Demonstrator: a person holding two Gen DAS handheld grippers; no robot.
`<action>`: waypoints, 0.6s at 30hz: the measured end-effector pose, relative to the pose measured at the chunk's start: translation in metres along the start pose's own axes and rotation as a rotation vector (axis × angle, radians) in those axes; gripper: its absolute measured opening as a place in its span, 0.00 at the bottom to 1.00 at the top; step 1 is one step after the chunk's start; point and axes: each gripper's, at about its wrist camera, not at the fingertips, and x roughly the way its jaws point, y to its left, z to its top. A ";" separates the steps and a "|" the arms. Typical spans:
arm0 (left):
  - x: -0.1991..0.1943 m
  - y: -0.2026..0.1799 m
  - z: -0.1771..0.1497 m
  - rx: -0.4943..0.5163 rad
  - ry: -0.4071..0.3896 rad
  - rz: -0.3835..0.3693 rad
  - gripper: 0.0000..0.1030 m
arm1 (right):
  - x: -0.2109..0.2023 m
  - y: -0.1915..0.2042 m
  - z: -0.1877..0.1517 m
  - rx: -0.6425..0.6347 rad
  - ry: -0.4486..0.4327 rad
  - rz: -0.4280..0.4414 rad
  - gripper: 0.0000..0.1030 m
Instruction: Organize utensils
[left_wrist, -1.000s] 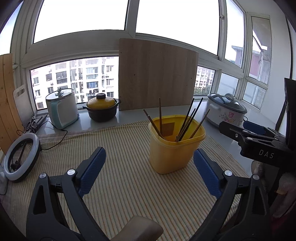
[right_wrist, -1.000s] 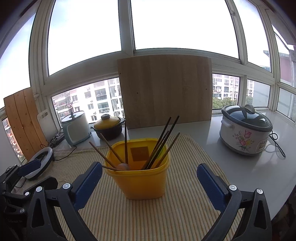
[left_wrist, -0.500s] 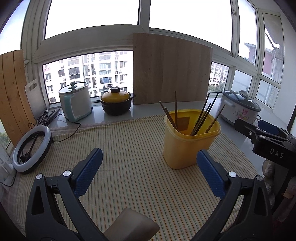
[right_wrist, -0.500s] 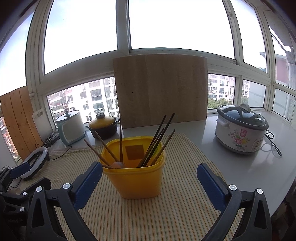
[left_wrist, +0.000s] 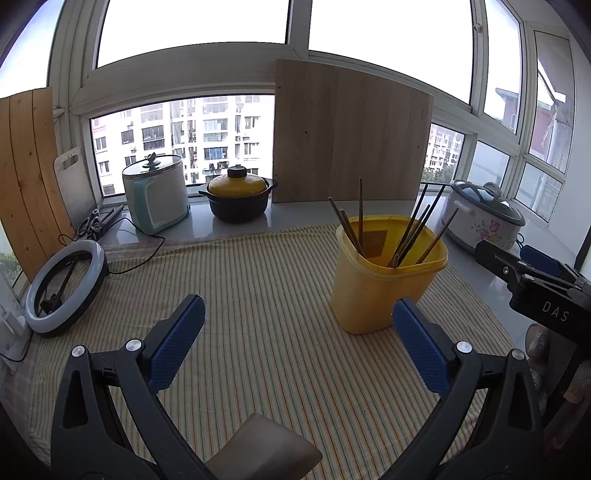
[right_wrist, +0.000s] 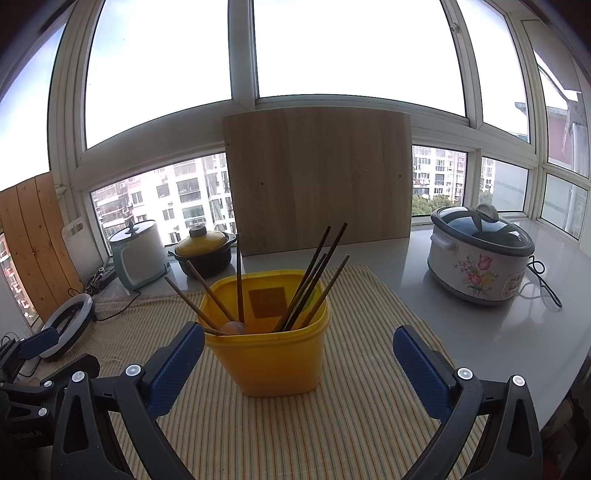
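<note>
Both tools stand with their jaws spread wide and nothing between them, and no loose utensil shows on the striped cloth (left_wrist: 258, 314) that covers the bench (right_wrist: 517, 332), so my judgement is that the sorting is at or near its end, or paused between items. Largest of the task's things is the yellow tub (right_wrist: 273, 354), which sits at the centre of the right wrist view, just beyond and between the blue pads of the right tool (right_wrist: 298, 363). In the left wrist view the same tub (left_wrist: 380, 291) stands right of centre, ahead of the left tool (left_wrist: 295, 341) and nearer its right-hand pad. Smaller, standing tilted inside the tub, are the dark chopsticks (right_wrist: 317, 273), fanned toward both sides, with a wooden spoon (right_wrist: 232, 326) resting low at the left rim. The tip of the right tool (left_wrist: 532, 280) enters the left view at the right edge. Any further move would call for finding an item outside the tub; none is visible here.
</note>
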 end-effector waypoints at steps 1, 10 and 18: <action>-0.001 0.000 0.000 0.000 -0.003 0.002 1.00 | 0.000 0.000 0.000 0.000 0.002 0.001 1.00; -0.002 0.001 -0.001 0.004 -0.002 0.005 1.00 | 0.001 0.000 0.000 0.001 0.005 0.001 1.00; -0.002 0.000 -0.002 0.008 0.002 0.010 1.00 | 0.001 0.002 -0.002 -0.002 0.009 -0.002 1.00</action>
